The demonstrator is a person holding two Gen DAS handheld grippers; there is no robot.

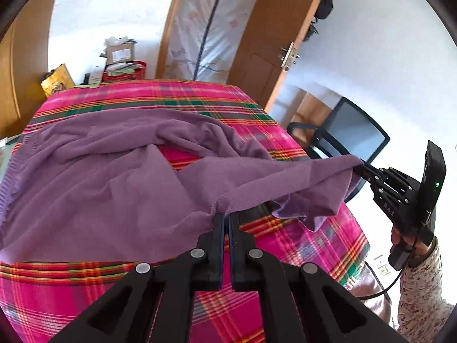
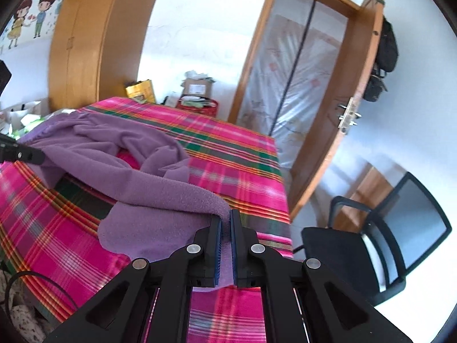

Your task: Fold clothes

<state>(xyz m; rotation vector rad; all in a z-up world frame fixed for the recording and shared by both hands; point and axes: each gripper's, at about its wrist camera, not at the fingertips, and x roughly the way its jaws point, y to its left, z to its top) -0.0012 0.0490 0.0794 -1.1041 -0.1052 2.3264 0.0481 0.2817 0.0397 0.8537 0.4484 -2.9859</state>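
Note:
A purple fleece garment lies rumpled on a bed covered with a pink plaid sheet. My left gripper is shut on the garment's near edge and lifts it off the sheet. My right gripper shows at the right in the left wrist view, shut on another part of the same edge, so the cloth stretches between them. In the right wrist view my right gripper pinches the purple garment between its blue pads, and my left gripper shows at the far left.
A black office chair stands to the right of the bed. An open wooden door and a plastic-covered doorway are behind it. Boxes and bags sit past the bed's far edge. A wooden wardrobe stands at left.

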